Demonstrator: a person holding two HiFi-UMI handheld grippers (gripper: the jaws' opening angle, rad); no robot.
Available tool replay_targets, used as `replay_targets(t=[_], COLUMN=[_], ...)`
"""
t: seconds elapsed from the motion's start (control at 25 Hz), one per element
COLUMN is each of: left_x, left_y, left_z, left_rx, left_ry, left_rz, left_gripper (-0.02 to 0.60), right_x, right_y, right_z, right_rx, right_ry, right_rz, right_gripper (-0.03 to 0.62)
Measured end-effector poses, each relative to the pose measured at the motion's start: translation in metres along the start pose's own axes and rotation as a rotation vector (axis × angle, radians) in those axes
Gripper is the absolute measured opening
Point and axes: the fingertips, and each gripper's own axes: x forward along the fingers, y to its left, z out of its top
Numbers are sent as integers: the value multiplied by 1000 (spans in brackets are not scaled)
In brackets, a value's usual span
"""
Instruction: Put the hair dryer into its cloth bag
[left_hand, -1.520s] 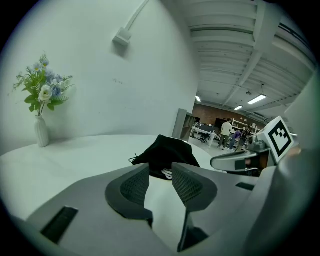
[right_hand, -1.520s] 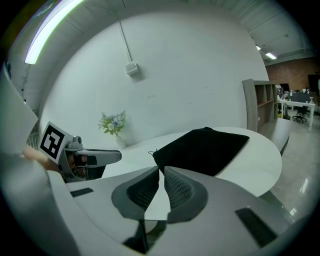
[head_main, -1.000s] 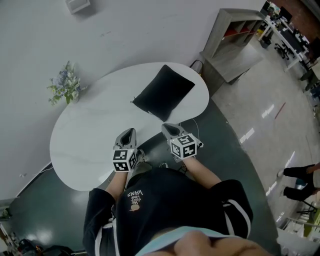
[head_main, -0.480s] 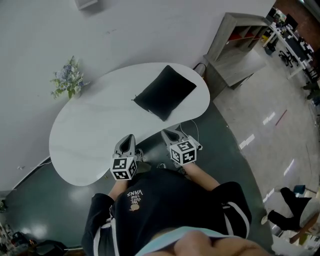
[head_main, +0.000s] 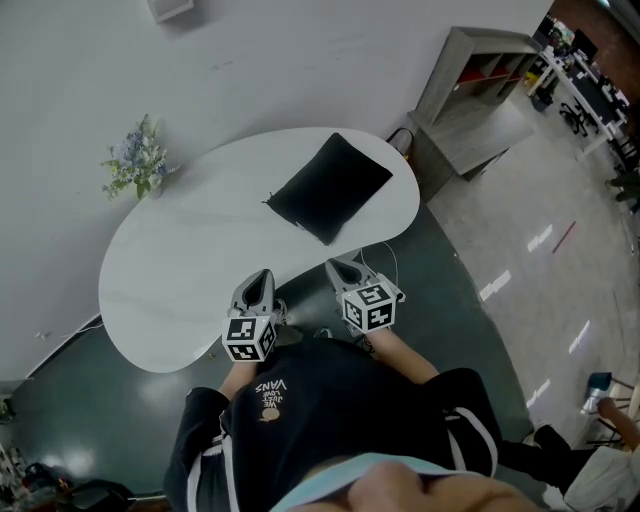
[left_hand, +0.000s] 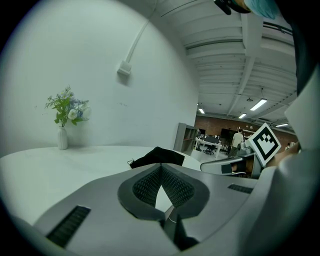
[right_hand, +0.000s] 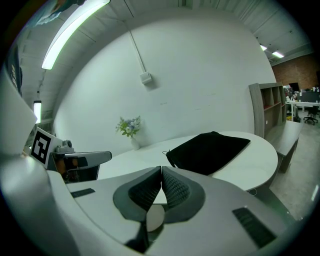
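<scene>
On the white table (head_main: 170, 290), towards its far right end, the black cloth bag (head_main: 332, 187) is laid flat, well apart from both grippers; since a second ago it is not moved, and only small things are changed: the left gripper (head_main: 262, 275) is shifted a little near the table's front edge, and the jaws of the right gripper (head_main: 336, 266) have just been closing the last bit, with nothing between them; both pairs of jaws are now pressed together and empty; from this it is judged that nothing is grasped and the packing is not under way; the hair dryer is seen in no view, and whether it is already inside the bag cannot be told; the long axis of the bag is set diagonally, from near left to far right in the head view; its drawstring (head_main: 268, 199) is seen at the corner nearest the vase of flowers (head_main: 135, 165), so the mouth is thought to be turned towards the person.
</scene>
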Motion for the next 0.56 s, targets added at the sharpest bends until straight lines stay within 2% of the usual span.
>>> replay_targets(t=[0.56], left_x=[9], left_y=[1], left_z=[6], left_rx=[-8], left_ry=[4], left_rz=[-17], left_gripper=[18], right_x=[5], right_y=[-5], right_z=[7], right_rx=[4], right_ry=[-8], right_rz=[-20], right_gripper=[43])
